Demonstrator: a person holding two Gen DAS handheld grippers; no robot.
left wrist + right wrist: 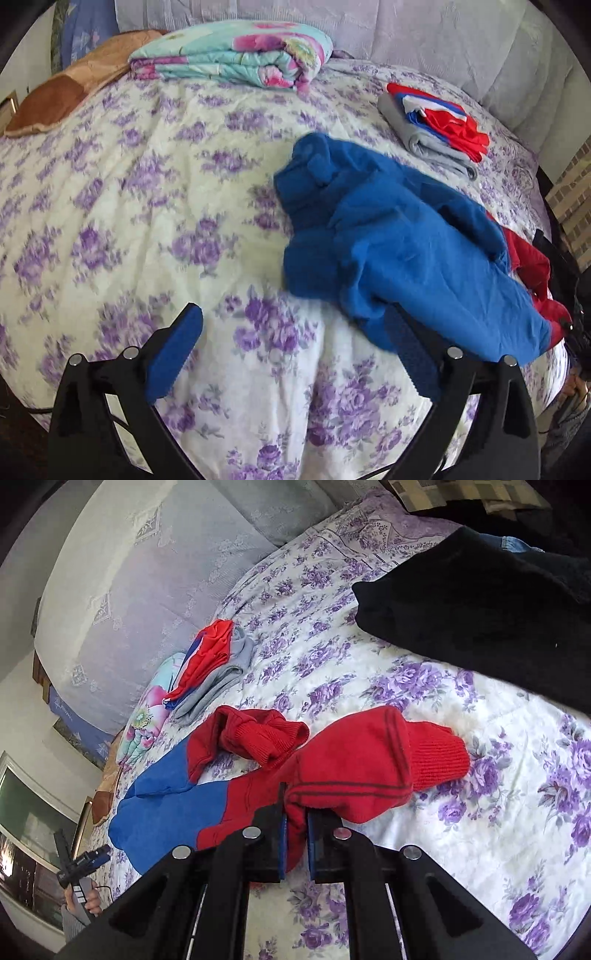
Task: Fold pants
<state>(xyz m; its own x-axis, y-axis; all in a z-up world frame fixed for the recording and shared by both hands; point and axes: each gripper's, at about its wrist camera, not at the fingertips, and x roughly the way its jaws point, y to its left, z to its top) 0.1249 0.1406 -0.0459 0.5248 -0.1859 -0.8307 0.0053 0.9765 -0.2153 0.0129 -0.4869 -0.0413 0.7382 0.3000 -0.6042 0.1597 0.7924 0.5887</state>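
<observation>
Pants (258,794), red-and-blue, crumpled on floral bedspread (147,184): red leg end pinched in closed right gripper (295,834); blue waist end lies just right of left gripper (295,354), jaws wide, empty.

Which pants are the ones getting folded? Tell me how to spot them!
Find the bed with the purple-flowered quilt. Near its front edge lie the blue and red pants, spread out and crumpled, with the right gripper pinching a red leg. Unlike the small folded stack behind them and the black garment, they are half blue, half red with ribbed cuffs.
</observation>
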